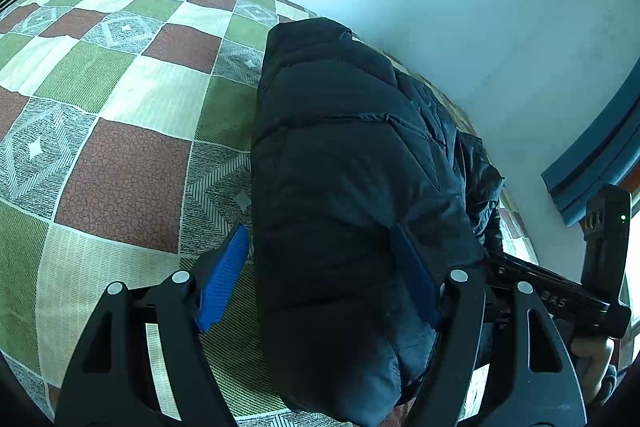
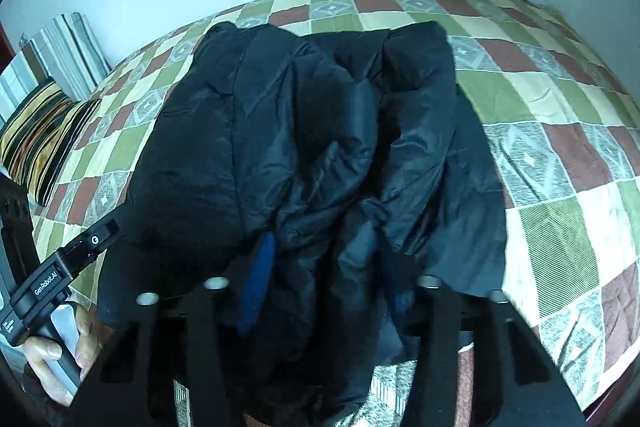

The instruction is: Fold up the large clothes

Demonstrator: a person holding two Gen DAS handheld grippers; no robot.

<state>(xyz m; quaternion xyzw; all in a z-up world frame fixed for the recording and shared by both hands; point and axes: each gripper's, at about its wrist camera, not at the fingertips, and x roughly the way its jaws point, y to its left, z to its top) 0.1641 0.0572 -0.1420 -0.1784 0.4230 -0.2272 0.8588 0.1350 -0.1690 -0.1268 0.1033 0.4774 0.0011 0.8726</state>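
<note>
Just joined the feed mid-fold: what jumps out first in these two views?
A bulky black puffer jacket lies bunched on the green, cream and maroon checked bedspread against a pale wall. The left tongs straddle its near end, wide open; the right tongs also sit open around its folds.

black jacket [image 2: 304, 147], checkered bedspread [image 1: 120, 107] (green, maroon, cream)
</note>
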